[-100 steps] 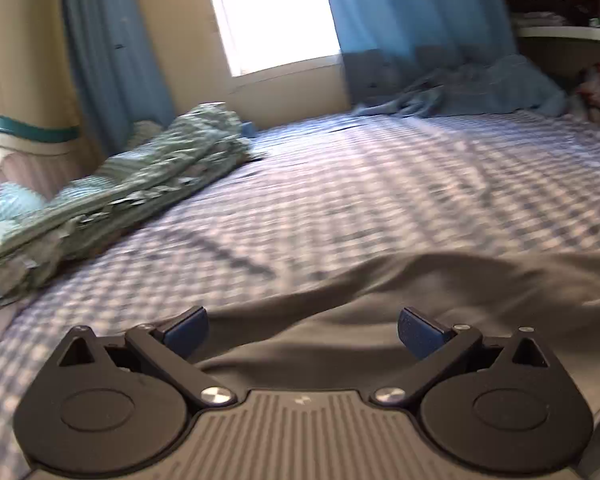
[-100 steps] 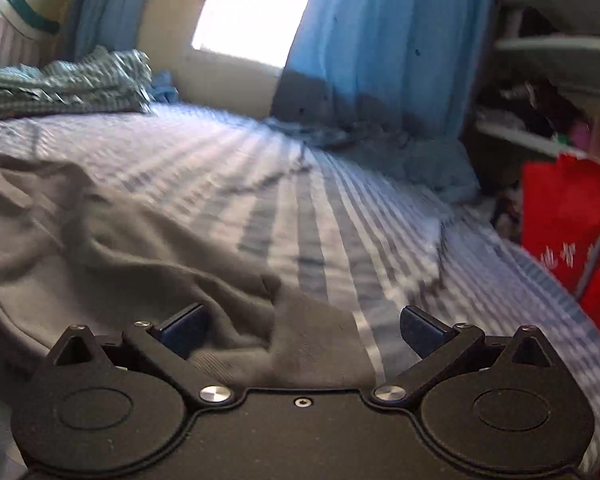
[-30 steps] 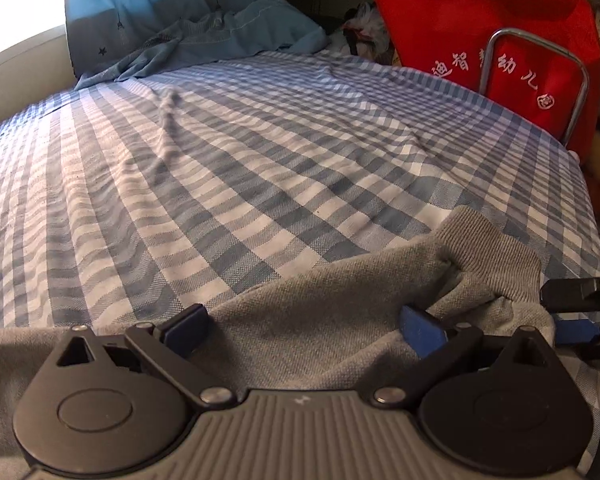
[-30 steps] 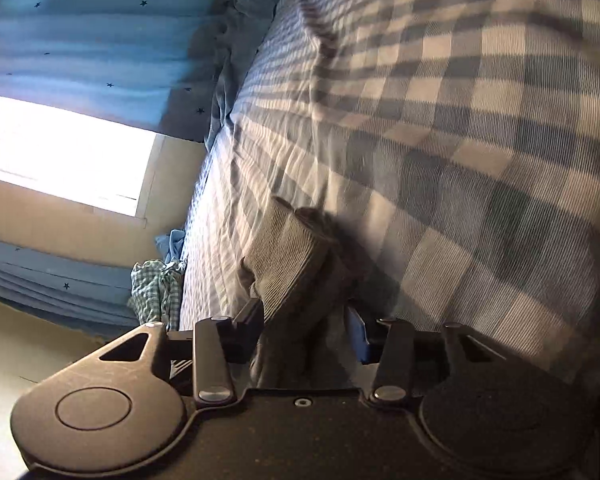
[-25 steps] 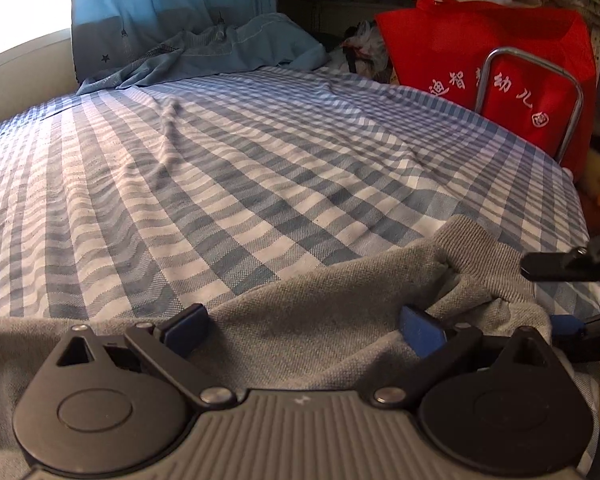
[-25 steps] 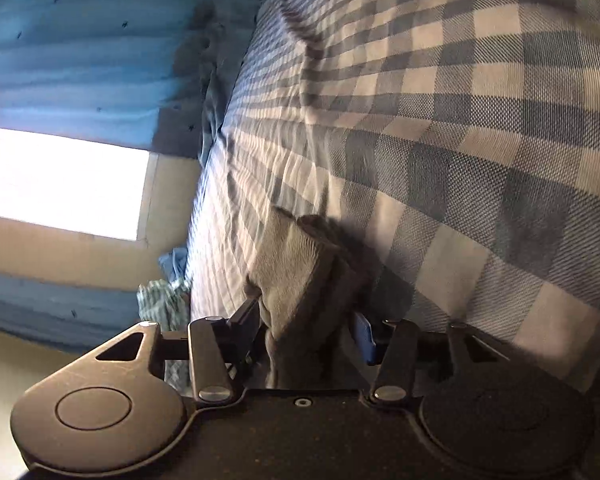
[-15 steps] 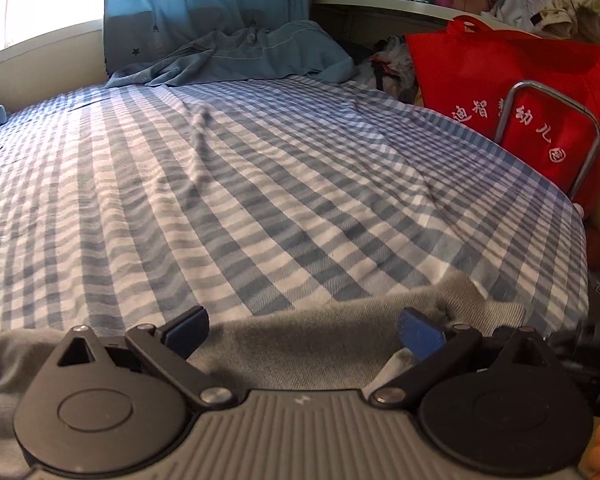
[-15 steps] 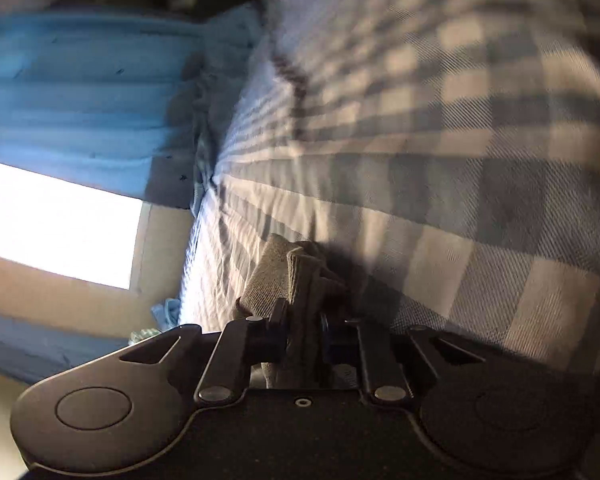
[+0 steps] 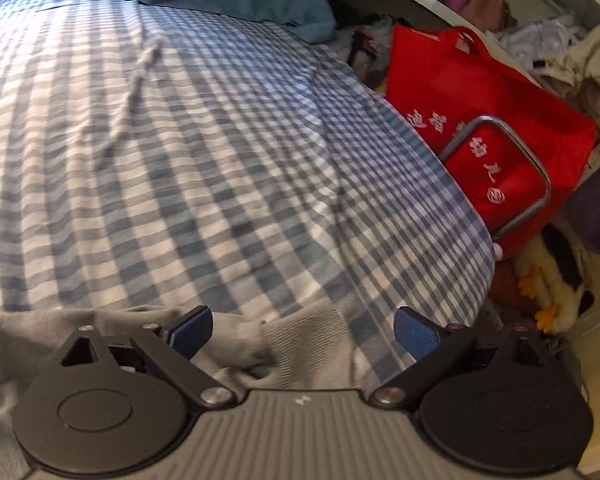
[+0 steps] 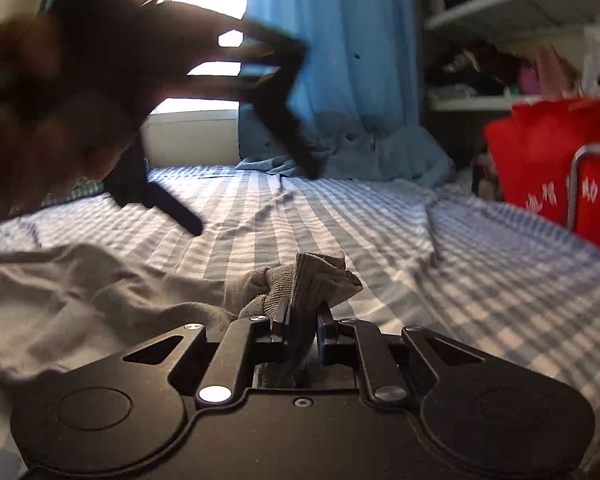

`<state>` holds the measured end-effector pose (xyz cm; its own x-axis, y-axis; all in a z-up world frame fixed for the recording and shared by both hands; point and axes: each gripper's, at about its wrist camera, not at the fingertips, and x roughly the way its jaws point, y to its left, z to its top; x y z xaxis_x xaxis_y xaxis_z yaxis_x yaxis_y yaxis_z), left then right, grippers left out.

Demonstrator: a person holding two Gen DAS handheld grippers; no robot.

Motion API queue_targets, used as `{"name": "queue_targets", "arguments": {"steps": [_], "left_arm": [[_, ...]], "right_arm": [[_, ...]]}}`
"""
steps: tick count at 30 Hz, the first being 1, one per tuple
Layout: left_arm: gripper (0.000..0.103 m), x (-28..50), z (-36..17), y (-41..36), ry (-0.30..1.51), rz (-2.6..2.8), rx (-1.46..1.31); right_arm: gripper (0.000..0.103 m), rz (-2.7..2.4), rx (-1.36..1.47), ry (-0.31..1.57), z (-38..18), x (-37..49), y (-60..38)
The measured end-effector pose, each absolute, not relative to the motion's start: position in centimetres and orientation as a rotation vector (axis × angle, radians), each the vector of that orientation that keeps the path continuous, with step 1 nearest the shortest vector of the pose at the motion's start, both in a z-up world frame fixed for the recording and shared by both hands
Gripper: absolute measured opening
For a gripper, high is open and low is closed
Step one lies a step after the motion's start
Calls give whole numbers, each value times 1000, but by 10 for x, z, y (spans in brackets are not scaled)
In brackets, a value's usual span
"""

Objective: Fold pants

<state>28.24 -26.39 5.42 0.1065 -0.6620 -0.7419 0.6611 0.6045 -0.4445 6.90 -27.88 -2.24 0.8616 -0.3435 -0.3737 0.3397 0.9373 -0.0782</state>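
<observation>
In the right wrist view, the far left is filled by the blurred, backlit left gripper (image 10: 256,204), raised above the bed (image 10: 480,280) with its dark fingers spread wide apart; a bright window (image 10: 208,8) glares behind it. Below it the grey pants (image 10: 80,296) lie rumpled on the bed's blue-and-white checked sheet. At the centre the right gripper (image 10: 303,326) is clamped on a bunched ribbed cuff of the pants, the cloth sticking up between its nearly closed fingers. Behind, a blue curtain (image 10: 340,48) hangs down to a heap of blue cloth (image 10: 380,156) at the far edge of the bed. To the right stand cluttered shelves (image 10: 500,20) and a red bag (image 10: 548,168) with white characters, beside a metal tube frame.

In the left wrist view, the pants (image 9: 260,344) cross the lower left, a ribbed edge lying between the widely parted blue fingertip pads without being pinched. The checked sheet stretches across the middle, creased in places. At the right edge of the bed are the red bag (image 9: 480,112) with the metal frame (image 9: 540,184) before it, and a plush toy (image 9: 552,280) low on the floor side.
</observation>
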Motion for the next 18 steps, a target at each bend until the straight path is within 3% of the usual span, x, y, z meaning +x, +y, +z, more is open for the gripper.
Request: {"name": "queue_targets", "arguments": {"steps": [10, 13, 15, 16, 18], "left_arm": [[84, 256, 52, -312, 1185, -896, 279], [66, 255, 51, -308, 1182, -855, 299], [41, 257, 51, -303, 1190, -837, 286], [39, 260, 51, -298, 1198, -842, 254], [25, 263, 52, -287, 1201, -850, 202]], "right_arm": [[13, -327, -236, 369, -21, 65, -245], [13, -304, -283, 359, -21, 65, -237], [13, -296, -291, 358, -21, 64, -234], [13, -294, -294, 358, -20, 64, -234], [13, -286, -295, 358, -19, 63, -232]]}}
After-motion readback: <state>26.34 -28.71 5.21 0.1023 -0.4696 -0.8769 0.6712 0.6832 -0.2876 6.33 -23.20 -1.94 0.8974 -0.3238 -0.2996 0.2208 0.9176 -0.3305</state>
